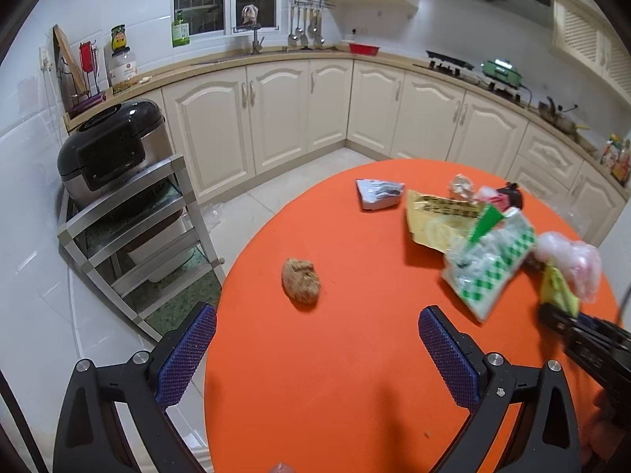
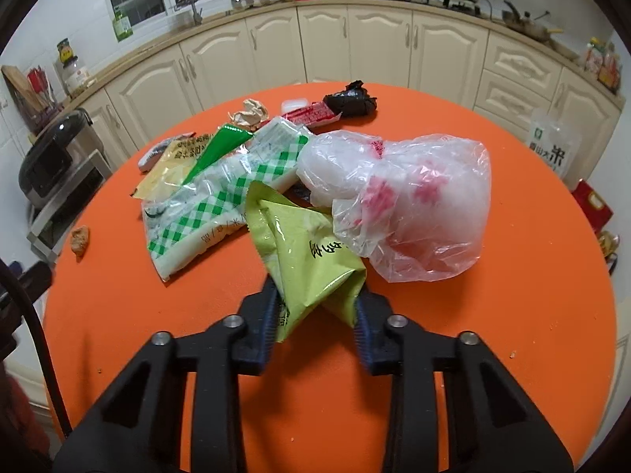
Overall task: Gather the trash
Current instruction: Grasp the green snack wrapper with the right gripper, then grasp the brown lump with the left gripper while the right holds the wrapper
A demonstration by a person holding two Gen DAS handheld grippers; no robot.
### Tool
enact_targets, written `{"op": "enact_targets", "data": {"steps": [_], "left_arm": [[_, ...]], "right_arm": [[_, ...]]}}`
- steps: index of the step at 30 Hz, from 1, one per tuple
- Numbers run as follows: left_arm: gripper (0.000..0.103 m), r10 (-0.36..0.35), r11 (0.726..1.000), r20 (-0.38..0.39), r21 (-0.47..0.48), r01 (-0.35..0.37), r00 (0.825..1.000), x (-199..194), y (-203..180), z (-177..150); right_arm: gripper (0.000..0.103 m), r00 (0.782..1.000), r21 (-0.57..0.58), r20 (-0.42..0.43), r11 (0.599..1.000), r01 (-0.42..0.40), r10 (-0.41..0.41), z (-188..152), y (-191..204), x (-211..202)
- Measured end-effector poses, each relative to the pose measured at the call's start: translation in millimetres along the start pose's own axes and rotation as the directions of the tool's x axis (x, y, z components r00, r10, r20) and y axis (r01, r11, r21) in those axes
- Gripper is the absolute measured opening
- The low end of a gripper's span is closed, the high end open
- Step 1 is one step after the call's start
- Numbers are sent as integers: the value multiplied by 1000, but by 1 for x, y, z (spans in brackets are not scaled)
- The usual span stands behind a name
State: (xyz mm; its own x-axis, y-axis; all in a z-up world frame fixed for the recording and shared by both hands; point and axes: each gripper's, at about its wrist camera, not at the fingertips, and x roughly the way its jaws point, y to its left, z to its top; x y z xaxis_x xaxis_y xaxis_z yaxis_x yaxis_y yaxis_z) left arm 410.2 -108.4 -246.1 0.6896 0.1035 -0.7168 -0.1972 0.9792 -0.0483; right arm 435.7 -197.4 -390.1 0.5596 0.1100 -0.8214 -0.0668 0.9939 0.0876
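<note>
Two grippers over a round orange table (image 1: 355, 374) strewn with trash. Left gripper (image 1: 317, 349): jaws spread wide, nothing between them, just short of a brown crumpled wad (image 1: 301, 285) lying alone near the table's left edge. Right gripper (image 2: 315, 315): jaws clenched on the lower end of a yellow-green packet (image 2: 311, 260), pads pressing both its sides. Touching the packet: a clear bag (image 2: 410, 205) with red print to its right, a green-checked wrapper (image 2: 209, 213) to its left. Farther back: a yellow packet (image 2: 167, 173), a grey wrapper (image 1: 378, 194), a paper ball (image 2: 250, 112), a red-and-white wrapper (image 2: 311, 112), a black bag (image 2: 351, 100). Beside the table, left: a metal rack (image 1: 134, 228) bearing a black cooker (image 1: 110, 146).
</note>
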Motion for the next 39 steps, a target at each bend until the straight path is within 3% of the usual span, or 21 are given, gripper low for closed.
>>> {"op": "enact_targets", "data": {"steps": [7, 11, 16, 18, 28, 39], "left_arm": [[96, 40, 999, -44, -3, -40, 998, 55, -2, 17], [75, 34, 999, -115, -28, -38, 993, 85, 0, 27], [44, 17, 1000, -96, -18, -18, 995, 95, -3, 40], [23, 2, 1000, -90, -26, -5, 996, 99, -1, 44], [23, -83, 997, -77, -3, 83, 994, 81, 2, 24], [23, -174, 982, -36, 65, 176, 984, -2, -22, -25]], "right_arm": [[30, 1000, -6, -1, 1000, -20, 20, 4, 3, 4], [29, 1000, -1, -1, 1000, -28, 28, 5, 0, 4], [29, 999, 12, 4, 999, -45, 45, 4, -4, 0], [29, 999, 16, 10, 998, -54, 53, 2, -6, -4], [29, 995, 44, 47, 995, -87, 85, -10, -18, -33], [29, 986, 93, 108, 987, -134, 124, -40, -43, -80]]}}
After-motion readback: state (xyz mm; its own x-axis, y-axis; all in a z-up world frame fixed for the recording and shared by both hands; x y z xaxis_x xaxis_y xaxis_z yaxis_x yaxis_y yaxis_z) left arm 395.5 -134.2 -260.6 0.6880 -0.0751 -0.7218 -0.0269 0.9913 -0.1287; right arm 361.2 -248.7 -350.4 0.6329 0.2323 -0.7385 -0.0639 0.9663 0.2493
